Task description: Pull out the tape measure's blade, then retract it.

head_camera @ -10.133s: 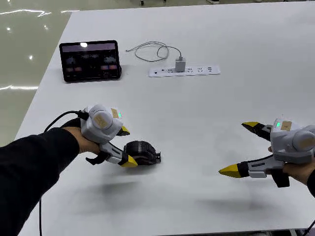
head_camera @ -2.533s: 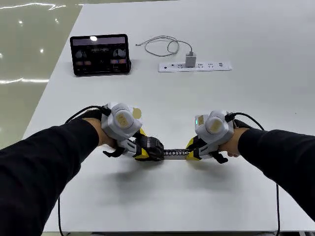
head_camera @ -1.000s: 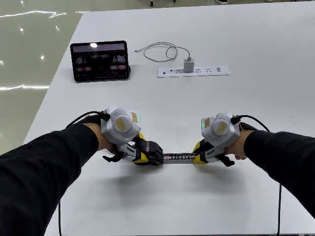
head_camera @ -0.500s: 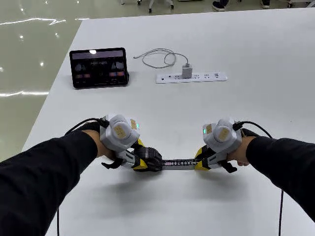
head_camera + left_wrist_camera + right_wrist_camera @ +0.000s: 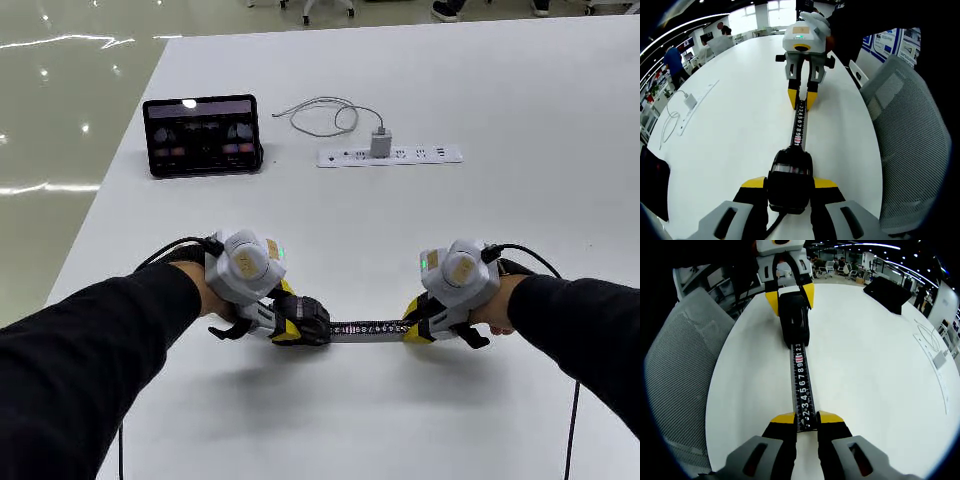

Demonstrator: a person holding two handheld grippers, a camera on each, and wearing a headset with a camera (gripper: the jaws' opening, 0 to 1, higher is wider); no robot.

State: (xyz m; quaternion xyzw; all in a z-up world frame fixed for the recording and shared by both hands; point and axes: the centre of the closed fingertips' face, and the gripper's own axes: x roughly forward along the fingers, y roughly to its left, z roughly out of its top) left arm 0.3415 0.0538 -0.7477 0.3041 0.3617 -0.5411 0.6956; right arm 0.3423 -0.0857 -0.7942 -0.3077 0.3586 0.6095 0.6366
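Note:
A black tape measure (image 5: 303, 319) rests on the white table (image 5: 420, 80) near its front edge, and my left gripper (image 5: 284, 322) is shut on its case (image 5: 790, 179). The numbered blade (image 5: 366, 327) runs out of the case to the right, low over the table. My right gripper (image 5: 414, 330) is shut on the blade's end (image 5: 805, 423). In the right gripper view the blade (image 5: 800, 380) leads straight to the case (image 5: 794, 318). In the left gripper view the blade (image 5: 798, 126) reaches the right gripper (image 5: 800, 102).
A dark tablet (image 5: 203, 134) stands at the back left. A white power strip (image 5: 390, 155) with a plugged charger and a looped cable (image 5: 325, 113) lies behind the grippers. A grey mesh chair (image 5: 912, 150) stands off the table's front edge.
My right gripper has moved to the right with the blade's end, so more of the blade is out of the case. The left gripper holds the case in place.

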